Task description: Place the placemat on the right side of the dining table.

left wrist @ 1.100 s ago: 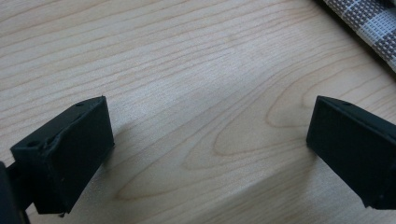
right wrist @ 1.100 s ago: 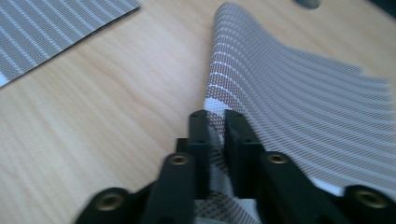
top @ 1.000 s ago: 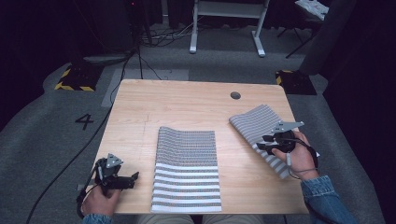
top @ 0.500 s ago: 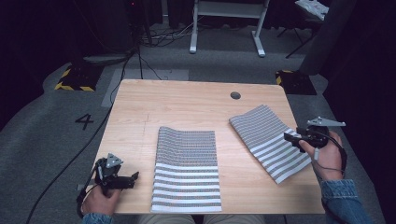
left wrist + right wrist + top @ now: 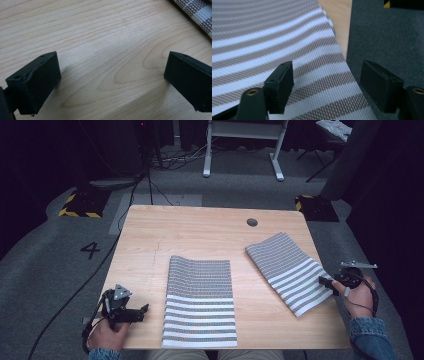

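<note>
High view: light wooden rectangular table (image 5: 200, 230), then two striped grey-and-white woven placemats. Flat one (image 5: 200, 302) front centre, angled one (image 5: 292, 270) over at right edge, corner overhanging. Right gripper (image 5: 326, 281) just beside that edge, jaws just opened wide, nothing gripped. Left gripper (image 5: 142, 311) at front-left corner, spread open, empty.

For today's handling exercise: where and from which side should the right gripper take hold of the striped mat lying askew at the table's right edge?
Probably the striped mat at its right edge, which reaches the table rim: the open right gripper could come in level from the right, one jaw above and one below.
</note>
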### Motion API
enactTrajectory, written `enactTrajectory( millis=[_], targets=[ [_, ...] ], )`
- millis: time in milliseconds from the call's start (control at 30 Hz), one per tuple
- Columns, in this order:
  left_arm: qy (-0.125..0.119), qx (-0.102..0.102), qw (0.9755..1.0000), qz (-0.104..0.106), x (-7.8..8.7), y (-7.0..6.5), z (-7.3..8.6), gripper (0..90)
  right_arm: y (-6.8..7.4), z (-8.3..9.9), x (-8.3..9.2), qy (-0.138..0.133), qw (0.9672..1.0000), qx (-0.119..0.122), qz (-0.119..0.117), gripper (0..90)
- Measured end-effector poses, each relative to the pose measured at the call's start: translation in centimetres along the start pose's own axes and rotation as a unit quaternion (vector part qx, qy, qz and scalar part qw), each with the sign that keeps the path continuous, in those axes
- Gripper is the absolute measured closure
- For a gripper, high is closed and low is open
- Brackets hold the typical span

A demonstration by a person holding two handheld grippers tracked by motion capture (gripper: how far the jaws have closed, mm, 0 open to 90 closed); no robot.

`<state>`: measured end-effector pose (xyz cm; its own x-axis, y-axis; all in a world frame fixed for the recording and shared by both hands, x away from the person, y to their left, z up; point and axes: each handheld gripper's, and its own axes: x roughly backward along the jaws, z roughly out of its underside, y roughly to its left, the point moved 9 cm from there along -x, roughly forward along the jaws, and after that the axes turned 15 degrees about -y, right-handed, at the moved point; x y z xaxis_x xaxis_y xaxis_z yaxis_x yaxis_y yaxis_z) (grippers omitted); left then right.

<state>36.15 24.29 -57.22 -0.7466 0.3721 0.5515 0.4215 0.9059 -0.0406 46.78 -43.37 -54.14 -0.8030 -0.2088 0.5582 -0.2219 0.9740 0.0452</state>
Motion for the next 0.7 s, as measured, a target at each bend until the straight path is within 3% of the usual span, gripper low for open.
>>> enactTrajectory(
  millis=[133,233,367,467,533,700],
  targets=[
    [0.001,0.000,1.0000,0.000,0.0,0.0,0.0,0.6,0.2,0.9,-0.4,0.006,0.9996,-0.024,-0.011,28.5],
    [0.000,0.000,1.0000,-0.001,0.0,0.0,0.0,0.6,0.6,1.0,-0.3,0.014,0.9996,-0.019,-0.017,43.8],
    [0.001,0.000,1.0000,0.000,0.0,0.0,0.0,0.6,1.4,-0.1,0.5,0.005,0.9995,0.031,0.000,61.4],
    [0.001,0.000,1.0000,0.000,0.0,0.0,0.0,0.6,2.2,-1.4,1.2,-0.012,0.9974,0.071,0.009,67.7],
    [0.001,0.000,1.0000,0.001,0.0,0.0,0.0,0.6,3.0,-2.2,1.7,-0.025,0.9965,0.080,0.006,74.2],
    [0.001,0.000,1.0000,0.001,0.0,0.0,0.0,0.6,5.1,-3.8,2.8,-0.047,0.9933,0.105,-0.012,80.3]
  ],
)
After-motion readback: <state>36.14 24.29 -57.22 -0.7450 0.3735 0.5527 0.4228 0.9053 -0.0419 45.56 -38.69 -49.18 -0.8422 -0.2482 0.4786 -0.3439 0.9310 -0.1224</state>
